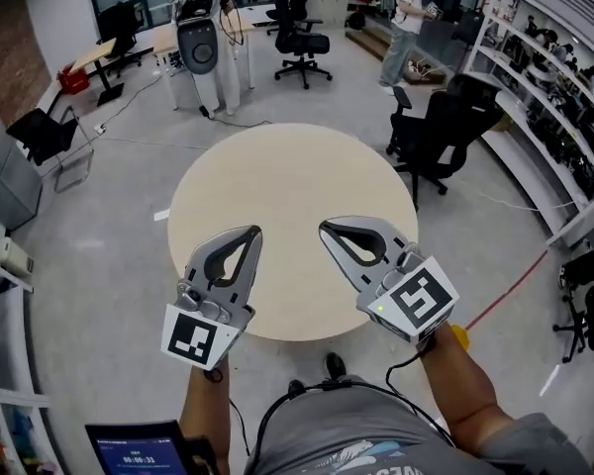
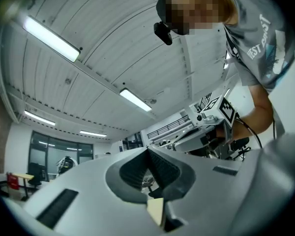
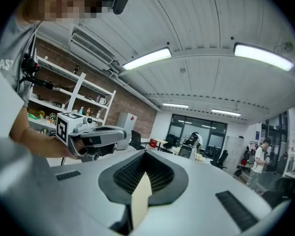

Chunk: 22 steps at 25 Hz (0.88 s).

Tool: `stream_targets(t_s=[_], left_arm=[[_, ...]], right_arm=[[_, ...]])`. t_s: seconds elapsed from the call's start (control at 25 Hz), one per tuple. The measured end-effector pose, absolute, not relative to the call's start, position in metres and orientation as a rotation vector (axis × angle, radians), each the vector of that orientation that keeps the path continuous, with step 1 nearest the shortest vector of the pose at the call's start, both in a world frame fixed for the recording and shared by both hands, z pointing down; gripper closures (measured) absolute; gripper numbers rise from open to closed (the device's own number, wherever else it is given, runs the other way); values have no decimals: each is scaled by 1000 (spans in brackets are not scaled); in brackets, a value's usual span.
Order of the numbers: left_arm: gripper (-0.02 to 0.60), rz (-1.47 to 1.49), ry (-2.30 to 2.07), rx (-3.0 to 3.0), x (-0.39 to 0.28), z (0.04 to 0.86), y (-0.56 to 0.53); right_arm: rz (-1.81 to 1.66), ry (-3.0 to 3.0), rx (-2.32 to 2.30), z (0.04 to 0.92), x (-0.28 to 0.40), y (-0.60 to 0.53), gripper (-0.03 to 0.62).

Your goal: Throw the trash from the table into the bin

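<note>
The round beige table (image 1: 287, 181) lies below me in the head view, and I see no trash on it and no bin anywhere. My left gripper (image 1: 255, 232) hovers over the table's near edge with its jaws together and nothing between them. Beside it my right gripper (image 1: 324, 228) is shut and empty too. In the left gripper view the left gripper (image 2: 148, 149) points up toward the ceiling, with the right gripper (image 2: 209, 127) alongside. In the right gripper view the right gripper (image 3: 145, 152) points level across the room, and the left gripper (image 3: 96, 137) shows at its left.
A black office chair (image 1: 445, 127) stands at the table's right edge. Another chair (image 1: 299, 33) and a white robot stand (image 1: 200, 43) are behind the table. Shelves (image 1: 554, 97) line the right wall. A person (image 1: 406, 18) stands at the back. A folding chair (image 1: 49, 137) is at left.
</note>
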<state>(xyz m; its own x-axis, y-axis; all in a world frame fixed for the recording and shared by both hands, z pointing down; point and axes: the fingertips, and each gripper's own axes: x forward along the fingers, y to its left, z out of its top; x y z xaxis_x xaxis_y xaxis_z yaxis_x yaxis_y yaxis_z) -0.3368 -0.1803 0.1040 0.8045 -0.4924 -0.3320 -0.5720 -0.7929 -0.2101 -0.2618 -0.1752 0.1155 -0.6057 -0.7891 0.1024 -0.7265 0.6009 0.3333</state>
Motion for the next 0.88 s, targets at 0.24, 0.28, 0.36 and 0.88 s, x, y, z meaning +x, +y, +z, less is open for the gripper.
stream_targets(t_s=[0.24,0.28,0.36,0.88], left_arm=[[538,319,1008,-2656,-370,122,-202],[538,310,1034,-2650,-375,124,-204],[538,297,1082,-2638,-382,127,-208],[538,162,1234,-2578,-413,159,-220]], right_arm=[[-421,-2698,1037,134,-302,-209,584],[-416,-2708,1010,138,-308,-213,584],[-413,-2724,955,143,-318,-219,585],[-426,-2839,752,163,-365,-235,585]])
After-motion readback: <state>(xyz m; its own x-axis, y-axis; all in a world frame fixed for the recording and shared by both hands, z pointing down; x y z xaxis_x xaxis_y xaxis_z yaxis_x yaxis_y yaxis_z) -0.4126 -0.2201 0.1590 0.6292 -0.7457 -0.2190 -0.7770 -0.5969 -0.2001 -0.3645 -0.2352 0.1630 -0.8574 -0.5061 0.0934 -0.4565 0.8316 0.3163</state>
